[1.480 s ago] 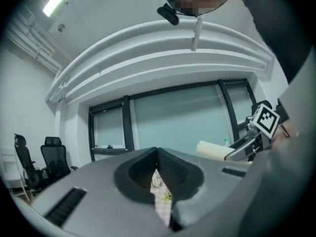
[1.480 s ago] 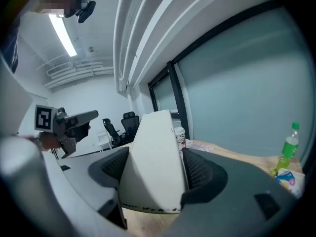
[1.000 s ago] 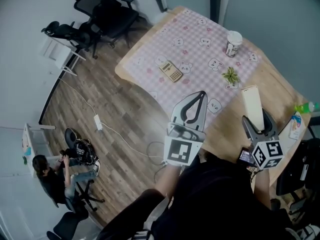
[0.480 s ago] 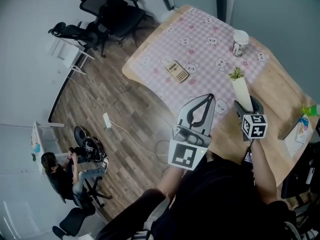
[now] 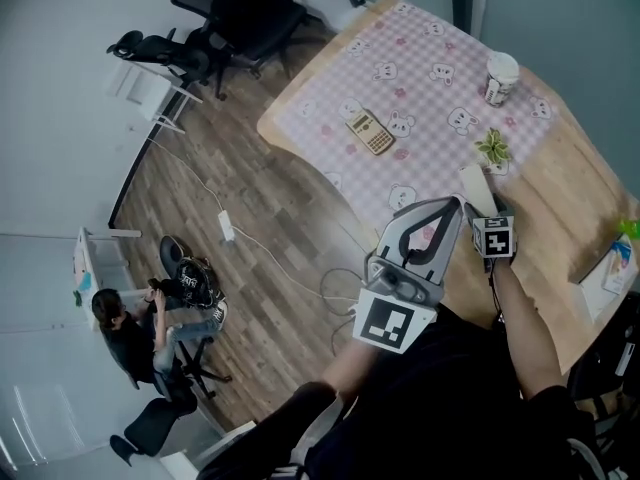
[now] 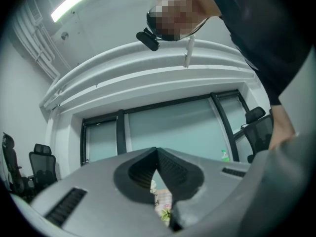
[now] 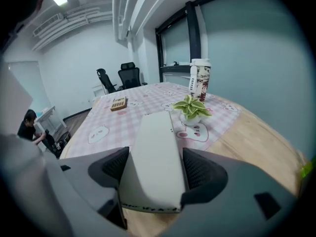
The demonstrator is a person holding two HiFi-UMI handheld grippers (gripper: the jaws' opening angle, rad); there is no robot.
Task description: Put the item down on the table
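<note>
**Head view:** The right tool [image 5: 484,211] is over the near part of the desk [image 5: 560,193] and is clamped on a long white box [image 5: 476,185]. The box's far end points toward the small potted plant [image 5: 492,148], which stands at the near edge of the checked cloth [image 5: 420,68]. The left tool [image 5: 452,208] hangs just beside the box at the desk's near edge with nothing in it. A calculator [image 5: 371,133] lies toward the desk's left edge, and a cup [image 5: 500,77] stands near the far edge.

**Left gripper view:** The left tool [image 6: 157,153] has its jaws together, with nothing between them. Only a sliver of the cloth and the plant shows through the slit below the tips.

**Right gripper view:** The right tool [image 7: 154,158] has its jaws pressed on both long sides of the white box [image 7: 155,132]. The box slopes down toward the cloth [image 7: 133,113], short of the plant [image 7: 191,107] and the cup [image 7: 200,80]. I cannot tell whether its far end touches the surface.

**Progress:** The box looks low and close to the desk, but the grip is still on. It has yet to be rested flat near the plant and let go.
</note>
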